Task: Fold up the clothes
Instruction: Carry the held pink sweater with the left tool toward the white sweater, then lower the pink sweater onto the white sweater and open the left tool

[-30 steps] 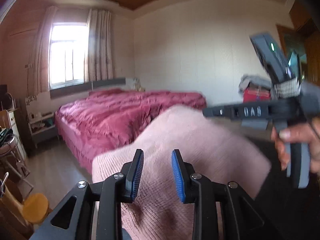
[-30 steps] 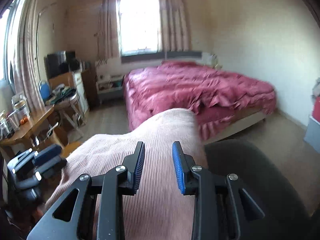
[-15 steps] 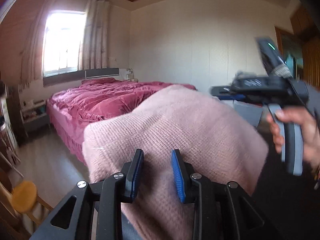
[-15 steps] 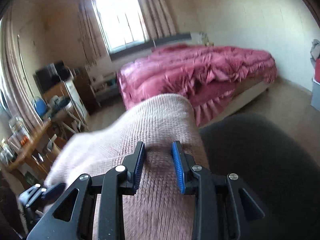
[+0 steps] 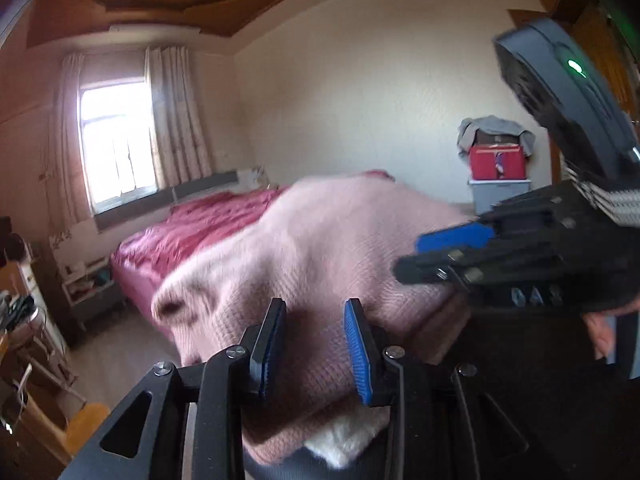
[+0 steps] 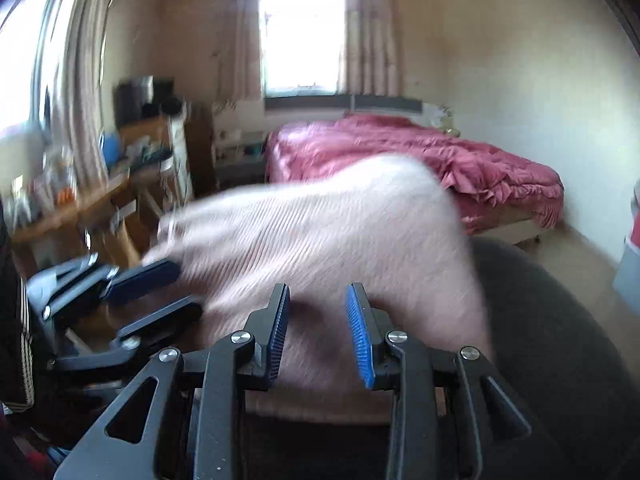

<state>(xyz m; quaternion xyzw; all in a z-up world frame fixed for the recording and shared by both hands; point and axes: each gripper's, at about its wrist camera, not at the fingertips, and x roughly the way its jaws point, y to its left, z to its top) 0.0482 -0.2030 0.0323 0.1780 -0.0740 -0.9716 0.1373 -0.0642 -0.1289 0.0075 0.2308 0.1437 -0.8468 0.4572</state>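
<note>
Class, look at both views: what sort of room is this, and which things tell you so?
Most likely a bedroom: a bed with a crimson quilt, a curtained window, and a cluttered desk beside it.

Black left tool [image 5: 315, 346] — blue ribbed pads [image 5: 357, 354], silver screws — right tool [image 6: 320, 332] alike.

Each camera sits just behind its own fingers, looking forward and slightly down, close over the pink sweater [image 5: 320, 248]. Both share the sweater, the bed [image 6: 420, 152] beyond and the window [image 6: 300, 40].

Pink knit sweater [image 5: 320, 248], bunched and blurred, above a dark surface.
</note>
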